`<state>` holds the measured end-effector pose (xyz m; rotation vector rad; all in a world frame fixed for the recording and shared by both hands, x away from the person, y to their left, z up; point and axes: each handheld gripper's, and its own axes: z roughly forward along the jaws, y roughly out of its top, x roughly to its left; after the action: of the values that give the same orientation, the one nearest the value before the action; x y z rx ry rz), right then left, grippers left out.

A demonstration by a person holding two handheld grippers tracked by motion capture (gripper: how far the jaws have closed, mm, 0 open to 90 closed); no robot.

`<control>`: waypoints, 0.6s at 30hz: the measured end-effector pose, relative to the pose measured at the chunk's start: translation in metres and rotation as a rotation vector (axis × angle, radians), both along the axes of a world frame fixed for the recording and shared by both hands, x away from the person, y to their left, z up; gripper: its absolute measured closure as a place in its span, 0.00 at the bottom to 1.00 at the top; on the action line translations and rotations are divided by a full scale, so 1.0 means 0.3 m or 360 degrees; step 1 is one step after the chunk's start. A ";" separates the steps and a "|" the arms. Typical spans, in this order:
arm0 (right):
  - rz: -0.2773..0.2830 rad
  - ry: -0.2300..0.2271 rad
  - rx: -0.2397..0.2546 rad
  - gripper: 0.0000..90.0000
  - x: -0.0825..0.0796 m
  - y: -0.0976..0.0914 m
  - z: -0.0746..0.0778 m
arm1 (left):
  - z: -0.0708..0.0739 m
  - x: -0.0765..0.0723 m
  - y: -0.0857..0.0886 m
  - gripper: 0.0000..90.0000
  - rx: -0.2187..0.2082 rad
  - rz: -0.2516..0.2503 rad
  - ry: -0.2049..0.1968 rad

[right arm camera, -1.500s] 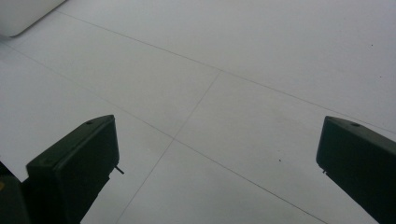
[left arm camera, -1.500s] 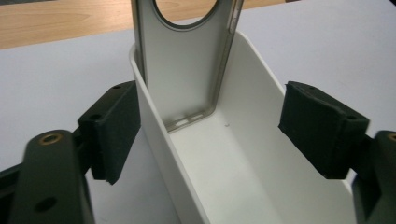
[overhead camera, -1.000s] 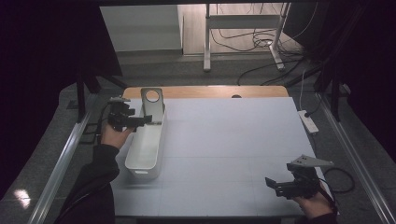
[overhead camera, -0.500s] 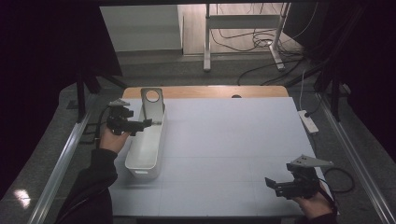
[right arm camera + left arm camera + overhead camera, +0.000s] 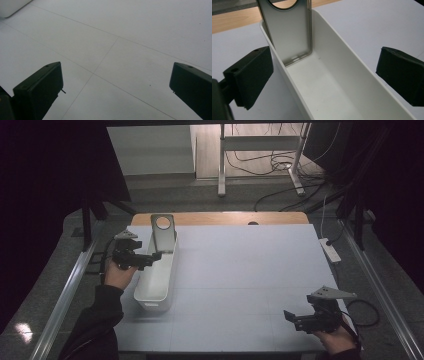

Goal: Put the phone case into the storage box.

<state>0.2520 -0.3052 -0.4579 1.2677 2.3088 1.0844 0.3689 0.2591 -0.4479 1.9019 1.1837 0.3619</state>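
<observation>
At the left of the high view, the left hand-held gripper hangs over the long white bin, its jaws spread wide after just opening, with nothing clamped between them. A metal plate with a round hole leans upright inside the bin's far end. At lower right, the right hand-held gripper rests released over the bare white desk. A power strip lies at the desk's right edge.
</observation>
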 end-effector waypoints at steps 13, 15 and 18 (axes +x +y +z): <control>0.0003 -0.0005 0.0000 0.00 -0.001 0.001 0.001 | -0.004 -0.035 -0.014 0.02 -0.0013 -0.0042 -0.0029; 0.0004 -0.0007 0.0000 0.00 -0.002 0.001 0.001 | -0.005 -0.040 -0.017 0.02 -0.0012 -0.0051 -0.0030; 0.0004 -0.0007 0.0000 0.00 -0.002 0.001 0.001 | -0.006 -0.052 -0.023 0.02 -0.0011 -0.0057 -0.0037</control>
<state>0.2515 -0.3049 -0.4576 1.2618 2.3078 1.0871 0.3534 0.2523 -0.4496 1.9054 1.1328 0.3594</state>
